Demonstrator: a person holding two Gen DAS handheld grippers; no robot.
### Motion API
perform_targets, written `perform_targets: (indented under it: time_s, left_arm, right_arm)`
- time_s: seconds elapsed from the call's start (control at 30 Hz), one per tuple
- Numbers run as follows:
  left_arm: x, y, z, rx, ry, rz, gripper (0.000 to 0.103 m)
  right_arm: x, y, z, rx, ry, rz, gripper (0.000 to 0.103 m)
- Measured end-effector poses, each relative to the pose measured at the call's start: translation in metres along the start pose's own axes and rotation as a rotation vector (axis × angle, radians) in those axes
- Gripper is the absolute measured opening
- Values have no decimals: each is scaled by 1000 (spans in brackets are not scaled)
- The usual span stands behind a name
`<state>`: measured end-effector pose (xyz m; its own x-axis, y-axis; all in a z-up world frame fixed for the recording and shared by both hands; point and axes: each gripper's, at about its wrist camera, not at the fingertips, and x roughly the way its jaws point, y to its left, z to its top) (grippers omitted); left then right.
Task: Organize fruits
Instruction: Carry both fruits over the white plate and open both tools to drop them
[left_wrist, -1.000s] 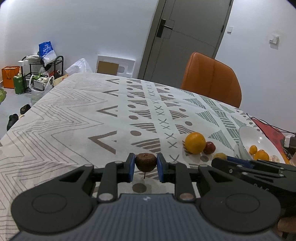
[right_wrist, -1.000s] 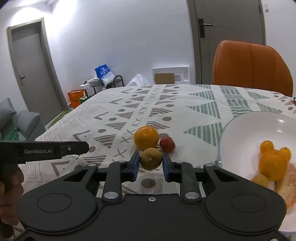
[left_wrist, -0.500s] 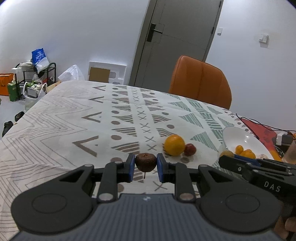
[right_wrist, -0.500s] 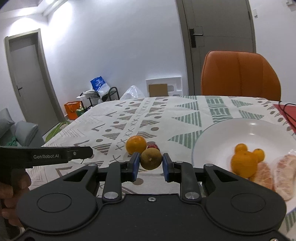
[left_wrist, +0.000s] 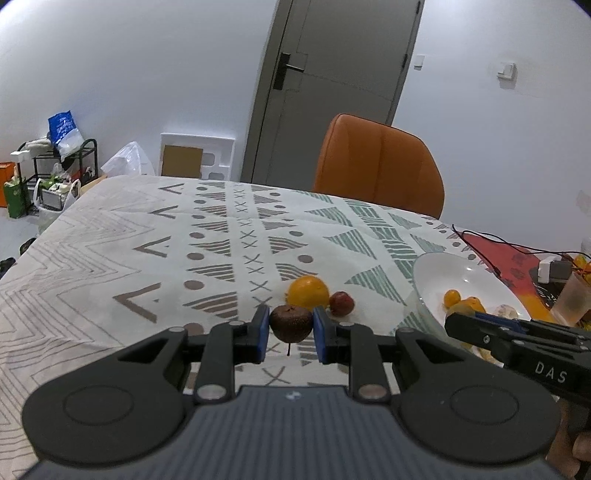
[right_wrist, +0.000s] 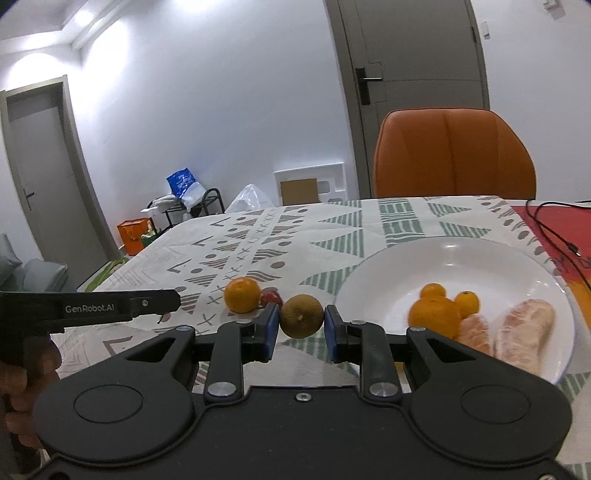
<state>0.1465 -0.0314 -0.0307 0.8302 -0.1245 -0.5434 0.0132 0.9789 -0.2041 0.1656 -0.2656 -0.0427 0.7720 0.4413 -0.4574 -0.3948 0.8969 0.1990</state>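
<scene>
Since the earlier frames: both grippers have lifted and drawn back from the loose fruit, and the white plate now fills more of the right wrist view.

Left wrist view. Left gripper (left_wrist: 289, 336): jaws pinching a dark brown, round, wrinkled fruit (left_wrist: 290, 327), its thin stem hanging down, held above the patterned tabletop (left_wrist: 155, 236). Just beyond the jaws: a round orange (left_wrist: 308, 293) touching a small red fruit (left_wrist: 341, 303), both on the cloth. White round plate (left_wrist: 432, 273) lies forward and to the right, with the right gripper's black body between.

Right wrist view. Right gripper (right_wrist: 301, 329): jaws pinching a dull olive-brown round fruit (right_wrist: 301, 316), clear of the cloth. Plate rim begins just right of the jaws; on it sit three small oranges (right_wrist: 434, 315) and peeled pale segments (right_wrist: 522, 332).

Judgement: the plate lies nearer the right gripper, a short shift rightward; the left gripper has farther to go, across the right one. Neither round fruit has a long axis to align.
</scene>
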Motion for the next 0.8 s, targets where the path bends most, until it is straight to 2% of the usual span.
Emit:
perform_targets:
  time_s: [0.3, 0.7, 0.8]
  left_arm:
    - [2, -17, -1, 22, 2, -12, 23]
    - [11, -28, 0, 36, 12, -16, 23]
    - [12, -30, 1, 39, 11, -17, 23]
  right_arm:
    - [-9, -23, -1, 38, -16, -38, 25]
    - [2, -43, 0, 60, -12, -56, 25]
    - [4, -45, 2, 59, -12, -43, 29]
